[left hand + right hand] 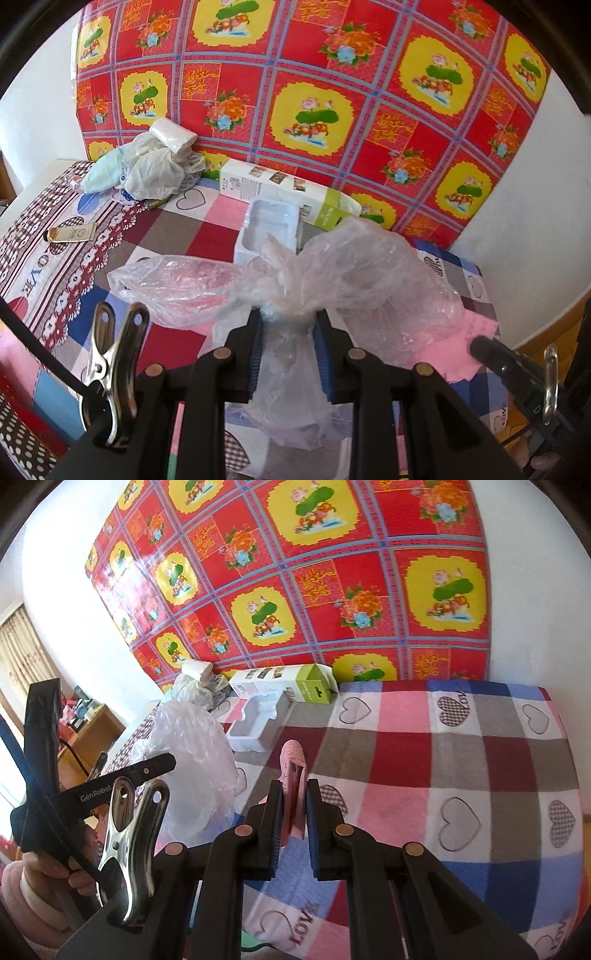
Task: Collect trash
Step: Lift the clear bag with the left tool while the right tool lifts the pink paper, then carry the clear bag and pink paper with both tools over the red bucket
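Note:
My left gripper (pixel 288 317) is shut on the gathered neck of a clear plastic bag (pixel 354 266), held above the checked bedspread (pixel 173 240). The bag also shows at the left of the right wrist view (pixel 192 753). My right gripper (pixel 294 794) is shut on a folded pink paper (pixel 293 771) and holds it over the bedspread (pixel 443 760), just right of the bag. The pink paper shows behind the bag in the left wrist view (pixel 469 339).
A white moulded tray (pixel 269 229) and a white and green carton (pixel 288 188) lie by the red floral wall cloth (pixel 332 92). A heap of white bags and a tissue pack (pixel 155 162) sits far left. A gold packet (pixel 72 233) lies on the bedspread.

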### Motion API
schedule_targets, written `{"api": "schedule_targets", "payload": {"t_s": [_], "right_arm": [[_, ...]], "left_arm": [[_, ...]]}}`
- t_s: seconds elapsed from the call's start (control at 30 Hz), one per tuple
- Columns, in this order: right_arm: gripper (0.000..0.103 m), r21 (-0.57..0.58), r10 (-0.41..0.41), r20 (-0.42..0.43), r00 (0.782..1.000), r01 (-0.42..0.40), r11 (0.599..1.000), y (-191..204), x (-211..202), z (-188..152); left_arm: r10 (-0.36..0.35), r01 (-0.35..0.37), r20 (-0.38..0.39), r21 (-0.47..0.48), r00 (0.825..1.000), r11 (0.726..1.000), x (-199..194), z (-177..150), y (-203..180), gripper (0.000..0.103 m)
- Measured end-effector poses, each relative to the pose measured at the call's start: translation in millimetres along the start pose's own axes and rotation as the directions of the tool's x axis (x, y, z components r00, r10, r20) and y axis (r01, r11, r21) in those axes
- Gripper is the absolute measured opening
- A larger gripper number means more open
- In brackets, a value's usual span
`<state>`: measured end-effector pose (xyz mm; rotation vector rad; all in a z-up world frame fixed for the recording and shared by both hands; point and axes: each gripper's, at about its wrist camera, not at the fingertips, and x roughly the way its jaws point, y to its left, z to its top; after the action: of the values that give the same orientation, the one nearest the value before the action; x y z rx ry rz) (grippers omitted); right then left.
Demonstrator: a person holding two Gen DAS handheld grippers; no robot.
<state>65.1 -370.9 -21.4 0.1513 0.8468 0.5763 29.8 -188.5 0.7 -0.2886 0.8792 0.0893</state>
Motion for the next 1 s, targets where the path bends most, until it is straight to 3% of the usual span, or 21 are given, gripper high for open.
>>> {"api": "schedule_targets", "payload": {"t_s": [0.4,1.0], "right_arm": [[0.013,0.019,-0.003,0.003,1.000,0.003,1.000,-18,-26,-17],[0.013,0.129,-0.137,0.073,0.988,0.127,0.983,-20,-90,-62]], "left_arm": [[-0.014,0.013,0.001,0.053,1.000,0.998,-16,-14,-30,0.026],[-0.109,0.106,0.012,0.159,0.994,0.982,-51,-40,-62,0.026]]}}
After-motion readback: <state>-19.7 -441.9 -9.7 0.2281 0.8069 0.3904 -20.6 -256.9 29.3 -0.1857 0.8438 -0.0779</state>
